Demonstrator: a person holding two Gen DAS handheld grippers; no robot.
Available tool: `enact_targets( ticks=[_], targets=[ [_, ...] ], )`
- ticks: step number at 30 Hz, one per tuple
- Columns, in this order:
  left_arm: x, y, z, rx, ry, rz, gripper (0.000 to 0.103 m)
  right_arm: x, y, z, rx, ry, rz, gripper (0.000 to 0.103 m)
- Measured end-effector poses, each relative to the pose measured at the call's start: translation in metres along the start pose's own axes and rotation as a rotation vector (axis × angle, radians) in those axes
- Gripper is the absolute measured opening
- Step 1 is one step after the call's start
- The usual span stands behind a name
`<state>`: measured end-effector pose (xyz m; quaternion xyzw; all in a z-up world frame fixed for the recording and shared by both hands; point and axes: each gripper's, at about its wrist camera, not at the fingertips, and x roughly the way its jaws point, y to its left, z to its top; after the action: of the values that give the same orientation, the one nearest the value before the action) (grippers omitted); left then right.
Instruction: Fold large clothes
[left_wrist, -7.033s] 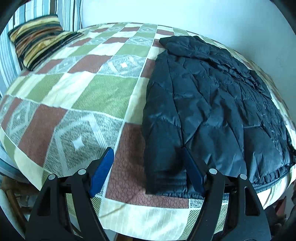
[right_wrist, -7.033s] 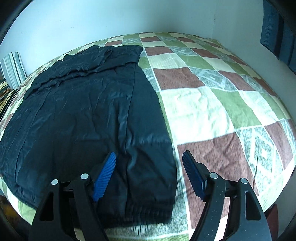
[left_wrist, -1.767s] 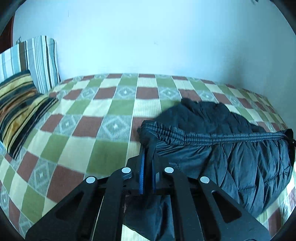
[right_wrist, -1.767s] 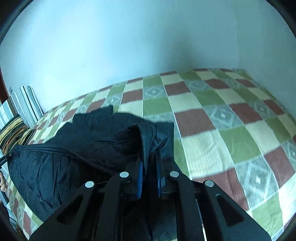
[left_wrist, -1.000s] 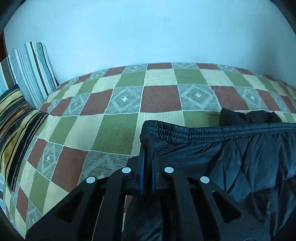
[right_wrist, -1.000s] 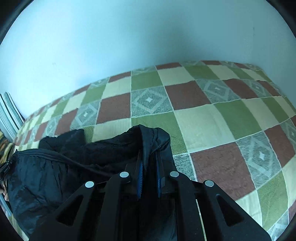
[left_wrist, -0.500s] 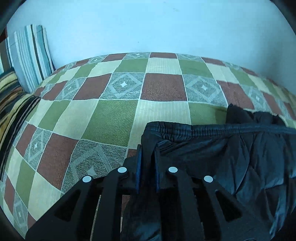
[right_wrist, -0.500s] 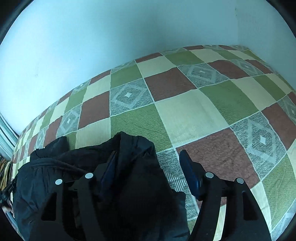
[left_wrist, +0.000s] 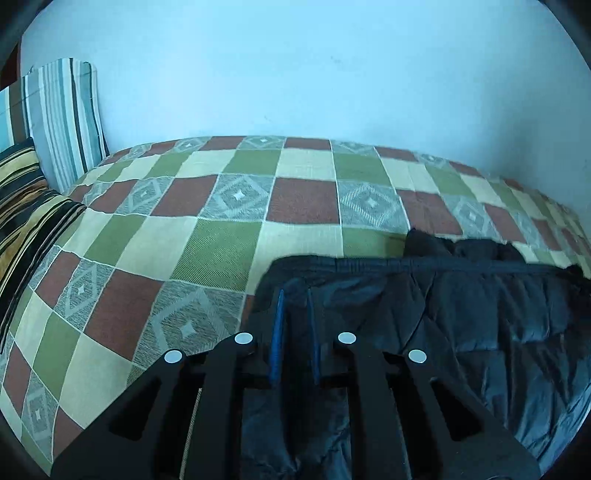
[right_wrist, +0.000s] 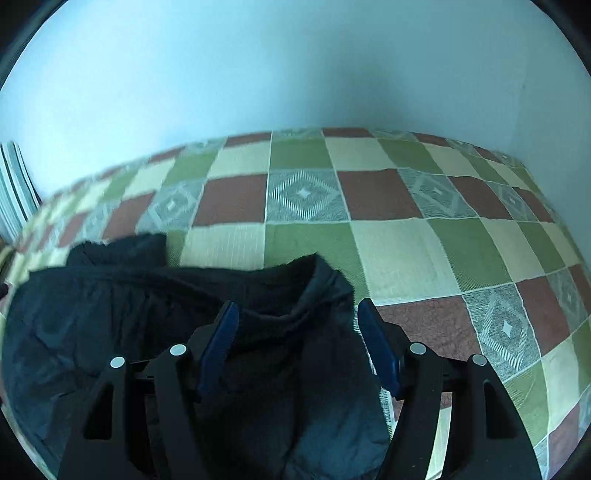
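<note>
A dark navy puffer jacket (left_wrist: 461, 314) lies folded over on the checked bedspread (left_wrist: 221, 240), its elastic hem running across the fold's far edge. My left gripper (left_wrist: 294, 291) is at the hem's left corner. Its blue pads stand a narrow way apart, with a fold of the jacket pinched between them. In the right wrist view, my right gripper (right_wrist: 298, 302) stands open over the jacket's (right_wrist: 110, 325) right corner. That corner rests on the bedspread (right_wrist: 406, 240), bunched between the pads and touched by neither.
A striped pillow (left_wrist: 62, 118) leans on the wall at the far left, with a yellow-and-black cushion (left_wrist: 26, 206) in front of it. A pale wall runs behind the bed. Bare bedspread stretches beyond the hem and to both sides.
My right gripper has opened and let go of the jacket's corner, which has dropped onto the bed. The left pads have parted slightly and still hold the other corner.
</note>
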<state>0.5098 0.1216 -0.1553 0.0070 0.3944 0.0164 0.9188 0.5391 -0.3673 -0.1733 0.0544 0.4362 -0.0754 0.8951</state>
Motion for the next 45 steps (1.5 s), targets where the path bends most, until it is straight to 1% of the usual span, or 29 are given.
enact_targets(
  ticks=[2,7,9,11,14,17,19,20,21,22,23,24,25,27,29,32,34,35,36,38,39,41,45],
  targets=[
    [0.013,-0.002,-0.006,0.007,0.026,0.027,0.013,0.015,0.002,-0.001,0.005,0.030,-0.024,0.061],
    [0.042,0.004,-0.016,-0.034,0.077,0.055,0.013,0.051,-0.005,-0.005,0.074,0.105,-0.033,0.061],
    [0.050,0.006,-0.018,-0.041,0.087,0.069,0.013,0.065,-0.008,-0.009,0.099,0.135,-0.026,0.063],
    [0.056,0.007,-0.021,-0.044,0.097,0.079,0.013,0.075,-0.017,-0.015,0.154,0.137,-0.003,0.070],
    [0.066,0.005,-0.026,-0.026,0.120,0.102,0.013,0.076,-0.022,-0.020,0.195,0.123,0.033,0.072],
    [0.065,0.003,-0.024,-0.014,0.129,0.104,0.013,0.067,-0.020,-0.018,0.192,0.104,0.023,0.073],
    [0.055,0.007,-0.022,-0.021,0.122,0.095,0.019,0.054,-0.020,-0.016,0.195,0.086,0.019,0.073],
    [0.049,0.009,-0.023,-0.028,0.117,0.091,0.029,0.048,-0.022,-0.017,0.196,0.076,0.020,0.074],
    [0.042,0.012,-0.023,-0.035,0.112,0.087,0.043,0.038,-0.023,-0.018,0.196,0.060,0.026,0.074],
    [0.033,0.016,-0.026,-0.047,0.105,0.086,0.050,0.026,-0.025,-0.022,0.196,0.045,0.035,0.074],
    [0.022,0.020,-0.029,-0.065,0.094,0.075,0.061,0.015,-0.028,-0.027,0.195,0.035,0.038,0.074],
    [0.010,0.025,-0.034,-0.085,0.085,0.057,0.066,0.006,-0.030,-0.032,0.196,0.028,0.041,0.074],
    [0.002,0.028,-0.037,-0.098,0.082,0.044,0.068,-0.003,-0.033,-0.039,0.200,0.020,0.047,0.074],
    [-0.020,0.035,-0.050,-0.128,0.079,0.025,0.075,-0.023,-0.040,-0.056,0.215,0.013,0.052,0.074],
    [-0.037,0.039,-0.063,-0.141,0.077,0.003,0.079,-0.038,-0.047,-0.071,0.237,0.005,0.059,0.075],
    [-0.058,0.040,-0.087,-0.144,0.086,-0.008,0.079,-0.053,-0.056,-0.095,0.279,0.030,0.055,0.075],
    [-0.069,0.043,-0.104,-0.153,0.087,0.003,0.079,-0.057,-0.059,-0.112,0.283,0.054,0.056,0.075],
    [-0.074,0.045,-0.112,-0.163,0.090,-0.004,0.080,-0.057,-0.059,-0.118,0.282,0.062,0.050,0.075],
    [-0.075,0.046,-0.117,-0.171,0.096,-0.007,0.080,-0.056,-0.060,-0.123,0.285,0.069,0.048,0.075],
    [-0.075,0.048,-0.129,-0.204,0.121,-0.045,0.081,-0.052,-0.062,-0.131,0.297,0.087,0.058,0.075],
    [-0.072,0.049,-0.134,-0.225,0.144,-0.066,0.081,-0.050,-0.063,-0.134,0.309,0.091,0.063,0.075],
    [-0.065,0.048,-0.140,-0.245,0.165,-0.086,0.081,-0.046,-0.064,-0.137,0.329,0.097,0.075,0.075],
    [-0.058,0.043,-0.138,-0.236,0.161,-0.065,0.082,-0.043,-0.059,-0.138,0.325,0.110,0.091,0.075]
  ],
)
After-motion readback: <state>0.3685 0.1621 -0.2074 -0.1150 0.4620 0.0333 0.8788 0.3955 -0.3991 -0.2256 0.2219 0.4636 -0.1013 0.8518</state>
